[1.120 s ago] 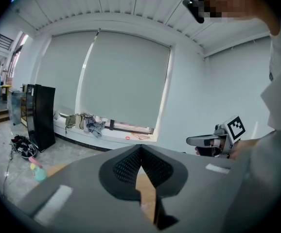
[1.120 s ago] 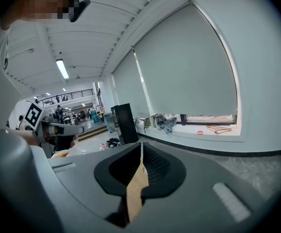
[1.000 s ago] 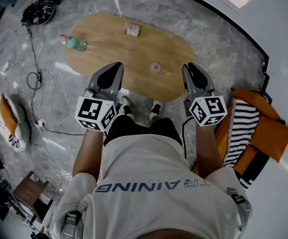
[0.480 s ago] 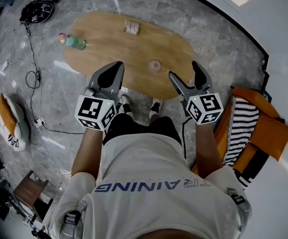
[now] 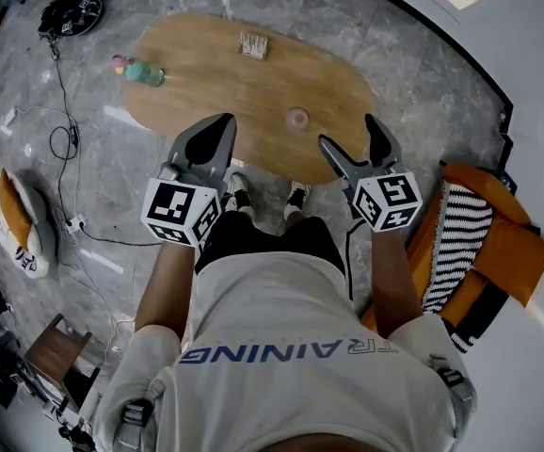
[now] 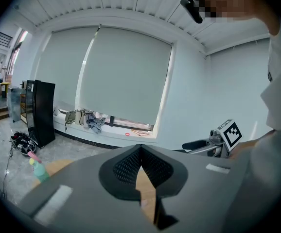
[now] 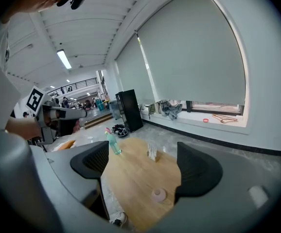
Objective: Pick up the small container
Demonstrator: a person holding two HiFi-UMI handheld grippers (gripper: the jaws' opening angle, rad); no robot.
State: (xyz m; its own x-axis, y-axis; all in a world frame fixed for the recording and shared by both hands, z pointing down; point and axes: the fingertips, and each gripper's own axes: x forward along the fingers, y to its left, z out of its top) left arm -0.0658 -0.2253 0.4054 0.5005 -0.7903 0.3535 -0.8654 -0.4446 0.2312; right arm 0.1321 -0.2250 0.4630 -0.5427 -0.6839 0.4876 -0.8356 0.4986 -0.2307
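The small container, a pale pink cup, stands on the oval wooden table near its near right edge. In the right gripper view the container shows low between the jaws but far beyond them. My right gripper hovers over the table's near right edge; its jaws are opening and nothing is between them. My left gripper is held shut and empty at the table's near edge, left of the container. In the left gripper view its jaws meet.
A green bottle stands at the table's left end and a small wooden holder at its far edge. Cables and an orange cushion lie on the floor to the left. Striped and orange fabric lies at the right.
The right gripper's jaws, shut a second ago, have spread wide apart. The left gripper has stayed where it was, shut.
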